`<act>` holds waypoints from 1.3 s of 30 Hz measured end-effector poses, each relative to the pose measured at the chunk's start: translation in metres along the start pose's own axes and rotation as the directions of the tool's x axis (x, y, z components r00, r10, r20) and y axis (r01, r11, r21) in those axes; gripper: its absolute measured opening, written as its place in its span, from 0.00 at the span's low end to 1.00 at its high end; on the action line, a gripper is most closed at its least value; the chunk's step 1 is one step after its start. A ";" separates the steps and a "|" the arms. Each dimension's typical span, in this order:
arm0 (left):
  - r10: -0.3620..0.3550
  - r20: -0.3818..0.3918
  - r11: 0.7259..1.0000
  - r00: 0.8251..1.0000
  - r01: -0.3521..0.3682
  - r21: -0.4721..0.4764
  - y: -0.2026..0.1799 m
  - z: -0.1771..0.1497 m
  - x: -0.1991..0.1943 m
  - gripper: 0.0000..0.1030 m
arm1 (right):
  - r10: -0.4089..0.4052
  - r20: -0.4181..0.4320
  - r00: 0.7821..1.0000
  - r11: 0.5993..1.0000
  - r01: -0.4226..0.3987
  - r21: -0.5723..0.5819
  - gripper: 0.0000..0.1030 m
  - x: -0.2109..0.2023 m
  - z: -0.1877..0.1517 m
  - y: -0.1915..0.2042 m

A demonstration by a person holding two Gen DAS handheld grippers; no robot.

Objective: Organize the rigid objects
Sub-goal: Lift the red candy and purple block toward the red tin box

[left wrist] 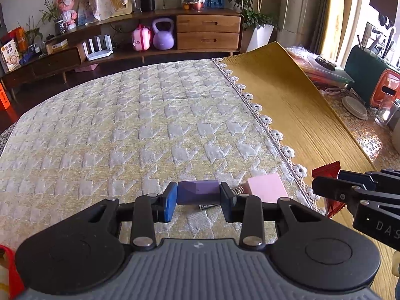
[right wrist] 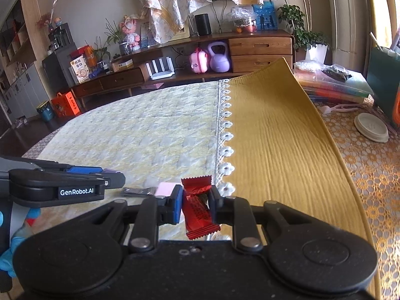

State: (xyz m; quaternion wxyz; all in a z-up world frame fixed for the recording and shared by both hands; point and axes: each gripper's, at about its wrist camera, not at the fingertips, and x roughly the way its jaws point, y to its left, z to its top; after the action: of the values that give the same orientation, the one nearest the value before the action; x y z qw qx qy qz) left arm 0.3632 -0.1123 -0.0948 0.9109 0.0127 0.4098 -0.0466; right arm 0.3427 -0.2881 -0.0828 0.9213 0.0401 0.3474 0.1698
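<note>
Purple faceted block (left wrist: pixel 198 192), matte plastic or similar, pinched between the pads of the left gripper (left wrist: pixel 198 197); jaws narrowed to the block's width, blue pad on one end, black pad on the other. Block lies crosswise between the fingers, above the houndstooth cloth (left wrist: pixel 140 130) that covers the worktop.

Red foil sachet (right wrist: pixel 198 206), crimped zigzag ends, dark printed text on its face, pinched at mid-length by the right gripper (right wrist: pixel 195 206); jaws nearly together on the thin packet, which stands roughly upright with its upper edge above the pads and its lower end hanging below them. The left wrist view shows the same sachet at the far right, sticking out above and below the black fingers.

Pink cube (left wrist: pixel 267 187), pale and plain-faced, sits on the houndstooth cloth just beside the left gripper's black pad, between the two grippers. Small metal object (right wrist: pixel 138 191), flat and silvery, lies on the cloth next to the cube; its kind cannot be told.

Lace flower trim (right wrist: pixel 226 147) marks the cloth's edge; mustard ribbed cloth (right wrist: pixel 280 135) adjoins it, far corner curled up. Further right, on a patterned table cover: round cream lid (right wrist: pixel 371 127), stacked plastic folders (right wrist: pixel 335 87). Beyond the worktop: wooden sideboard (left wrist: pixel 208 31), lilac kettlebell (left wrist: pixel 163 35), pink case (left wrist: pixel 141 37), white router (left wrist: pixel 98 48), potted plant (left wrist: pixel 252 15).
</note>
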 end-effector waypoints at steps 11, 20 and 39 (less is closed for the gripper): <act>-0.041 -0.009 0.999 0.999 0.041 -0.020 0.019 -0.021 -0.070 0.35 | 0.044 -0.003 0.999 0.999 -0.044 -0.013 0.20 -0.061 -0.008 0.045; -0.027 0.002 0.997 1.000 0.028 -0.070 0.060 -0.043 -0.125 0.35 | 0.095 -0.002 0.996 0.994 -0.094 -0.054 0.20 -0.098 -0.013 0.093; 0.065 0.031 0.987 0.997 -0.060 -0.152 0.176 -0.094 -0.202 0.35 | 0.207 -0.043 0.977 0.960 -0.211 -0.183 0.20 -0.109 -0.031 0.220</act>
State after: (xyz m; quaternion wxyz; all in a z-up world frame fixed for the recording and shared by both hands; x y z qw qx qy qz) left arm 0.1762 0.0839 -0.0086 0.9175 -0.0442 0.3951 0.0128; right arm 0.1838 -0.1197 0.0044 0.8938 -0.0118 0.3345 0.2985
